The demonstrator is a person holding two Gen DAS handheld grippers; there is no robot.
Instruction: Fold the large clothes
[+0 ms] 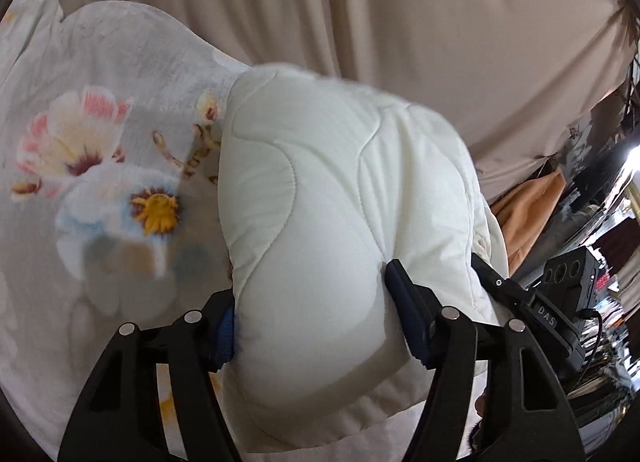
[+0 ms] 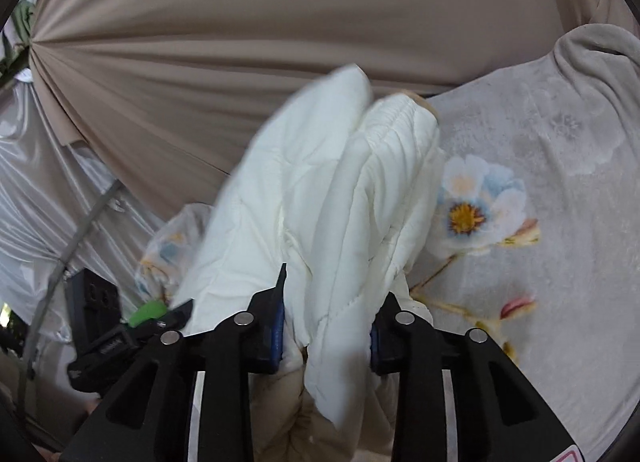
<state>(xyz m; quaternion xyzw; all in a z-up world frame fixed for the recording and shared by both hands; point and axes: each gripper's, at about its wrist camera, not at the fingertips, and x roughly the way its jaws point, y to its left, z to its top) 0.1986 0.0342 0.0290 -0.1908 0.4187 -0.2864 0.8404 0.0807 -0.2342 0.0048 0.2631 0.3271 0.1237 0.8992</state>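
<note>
A white quilted padded garment point(image 1: 320, 201) is bunched up and lifted over a floral bed sheet point(image 1: 100, 165). My left gripper point(image 1: 316, 318) is shut on a thick fold of it, blue pads pressing both sides. In the right wrist view the same garment point(image 2: 340, 189) rises between my right gripper's fingers; the right gripper point(image 2: 326, 326) is shut on its bunched layers, with an elastic cuff or hem at the top. The right gripper's body point(image 1: 532, 302) shows beside the garment in the left wrist view.
Beige draped curtain point(image 1: 400, 21) hangs behind the bed. The floral sheet point(image 2: 540, 221) spreads to the right in the right wrist view. Shiny silver fabric point(image 2: 40, 189) and a metal pole stand at left. Orange cloth point(image 1: 528, 205) and clutter lie at far right.
</note>
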